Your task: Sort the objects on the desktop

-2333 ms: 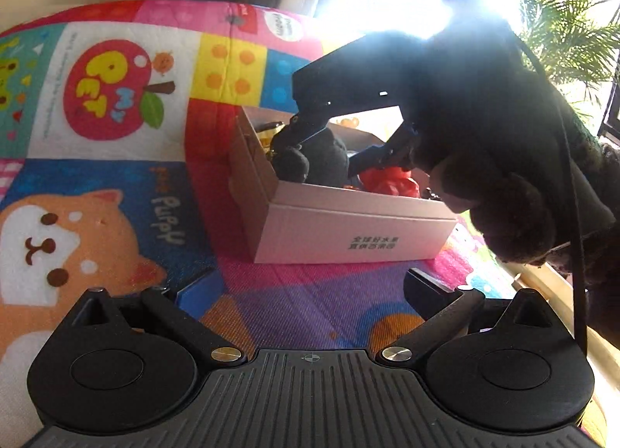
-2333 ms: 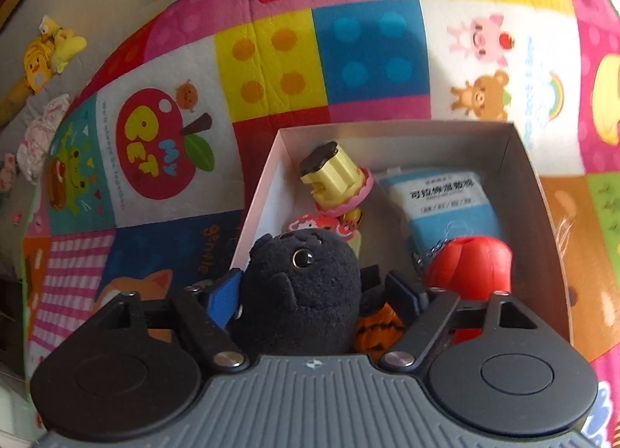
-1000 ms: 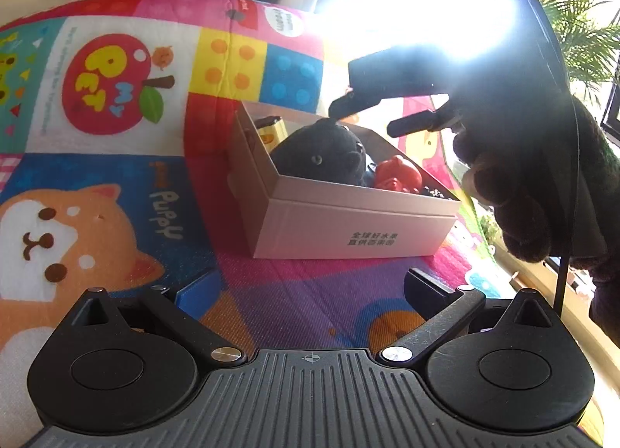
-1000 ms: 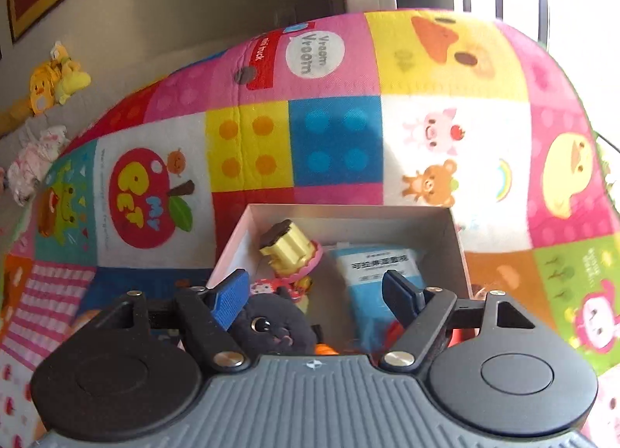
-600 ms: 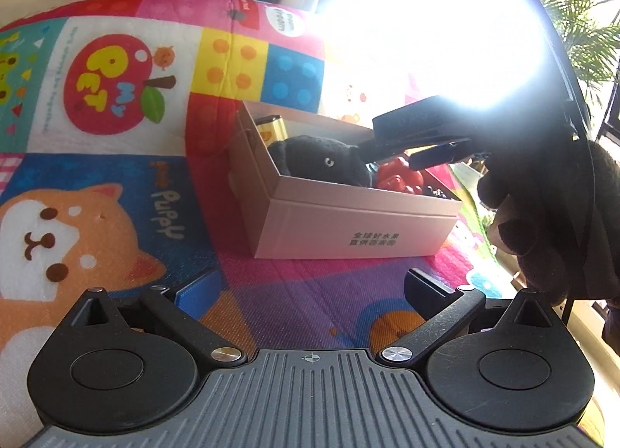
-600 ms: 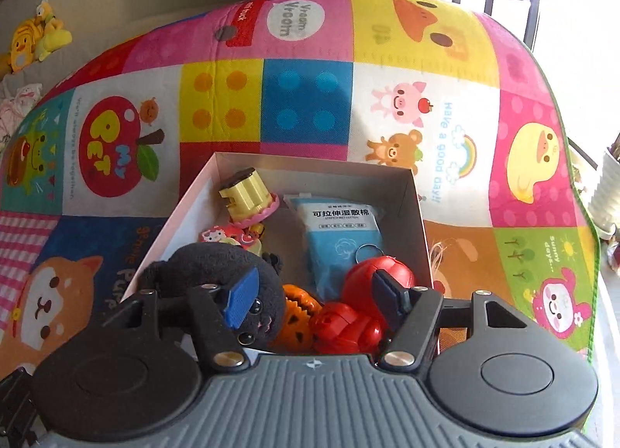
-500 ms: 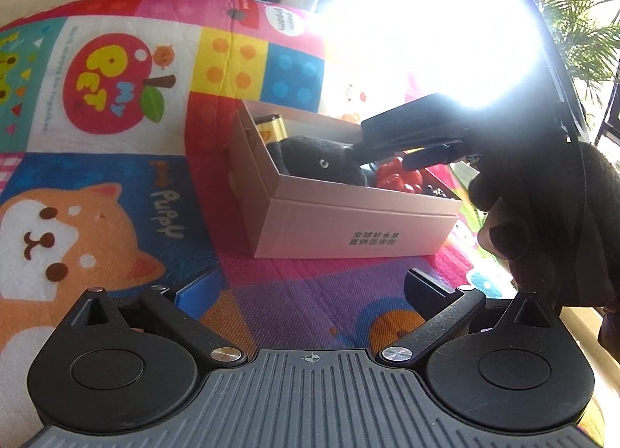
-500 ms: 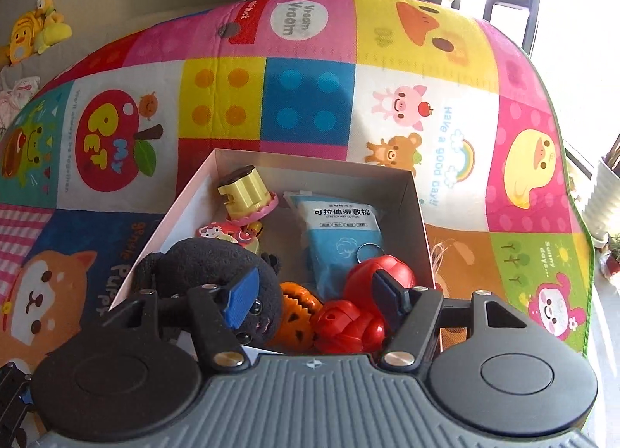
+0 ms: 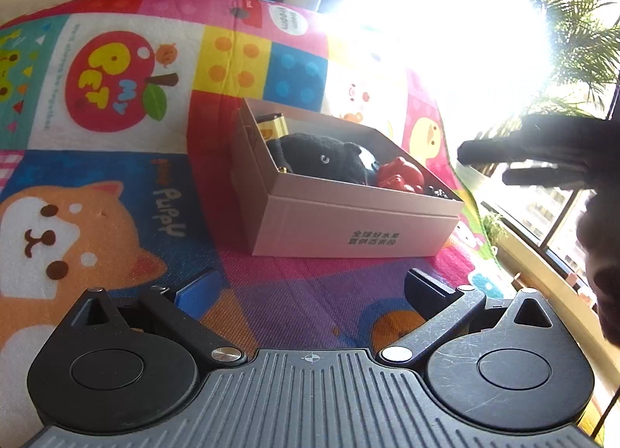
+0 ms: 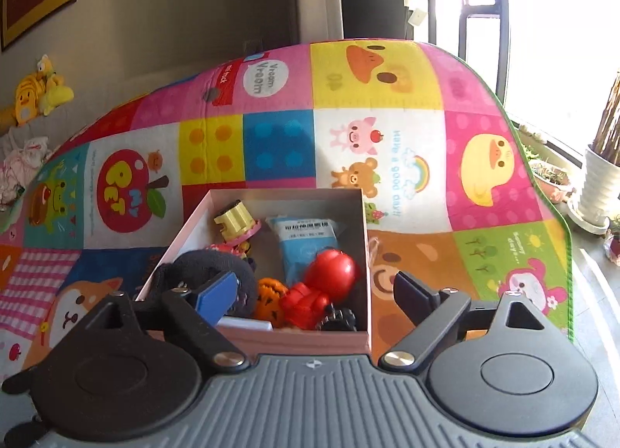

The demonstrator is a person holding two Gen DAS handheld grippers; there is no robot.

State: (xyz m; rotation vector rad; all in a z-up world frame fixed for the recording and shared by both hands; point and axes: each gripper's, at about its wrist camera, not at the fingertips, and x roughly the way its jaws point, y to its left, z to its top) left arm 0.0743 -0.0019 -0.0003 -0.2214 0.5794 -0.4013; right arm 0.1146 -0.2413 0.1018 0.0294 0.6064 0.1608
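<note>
A: Where do things stand?

B: The black plush toy (image 9: 323, 161) lies inside the cardboard box (image 9: 348, 223), next to the red figure (image 10: 325, 285), the orange toy (image 10: 271, 295), the blue packet (image 10: 306, 240) and the yellow toy (image 10: 234, 219). The box sits on the bright play mat (image 9: 116, 176). I see nothing loose left on the mat.

A: And the jaws?

B: On the right gripper (image 10: 314, 295) they are opening, with nothing held — the box's contents only show behind the gap. On the left gripper (image 9: 310, 289) they stand apart and empty, low over the mat in front of the box.

A: What could go wrong?

B: The plush rises above the box rim and its near end is close to the right gripper's blue pad. A careless sweep could catch the fabric and drag it out. A knock on the light box could also shove it across the mat.

A: Do the views differ?

B: Yes. The right wrist view looks down into the box, so every item is plain. The left wrist view sees the box from the side, with the printed wall and the right gripper off to the right as a dark shape against window glare — but most of the packet is hidden.
</note>
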